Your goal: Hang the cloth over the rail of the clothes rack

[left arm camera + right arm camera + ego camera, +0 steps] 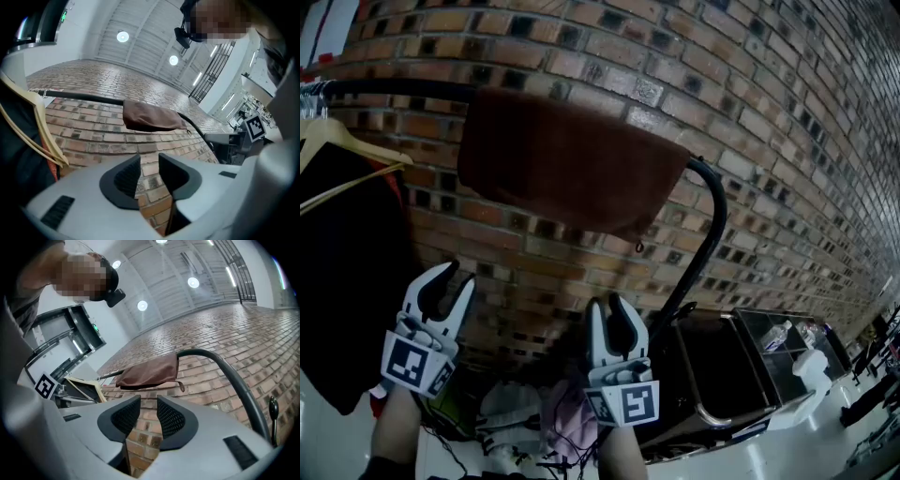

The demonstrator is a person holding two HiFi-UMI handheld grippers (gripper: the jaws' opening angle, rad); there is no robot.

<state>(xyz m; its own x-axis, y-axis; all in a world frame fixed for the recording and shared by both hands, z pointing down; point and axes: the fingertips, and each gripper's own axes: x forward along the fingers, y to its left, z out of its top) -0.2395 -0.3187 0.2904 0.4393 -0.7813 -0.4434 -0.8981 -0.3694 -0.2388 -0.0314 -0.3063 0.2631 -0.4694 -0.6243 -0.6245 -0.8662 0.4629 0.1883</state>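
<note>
The cloth (572, 164), a soft, matte, reddish-brown piece, hangs doubled over the rail (389, 90) of the clothes rack. Its lower edge sags unevenly, and a small loop dangles from the right corner. The rail is a smooth black round tube that runs level under the cloth, then bends down in a curve at its right end. Behind it stands a brick wall (769, 112) of rough red, tan and dark blocks with pale mortar lines. Left of the cloth, pale wooden hangers (347, 141) carry a dark garment (347, 281). Below the cloth and apart from it, the left gripper (455, 274) and the right gripper (606, 305) point up toward the wall. Each has a smooth white plastic body and curved black fingers with finely ribbed pads (127, 176). Both pairs of jaws stand apart with only bricks visible in the gap, so neither holds anything. Each gripper bears a marker cube (628, 403) printed with blocky black-and-white squares. A heap of crumpled pale fabric (520, 412) lies low between them.
</note>
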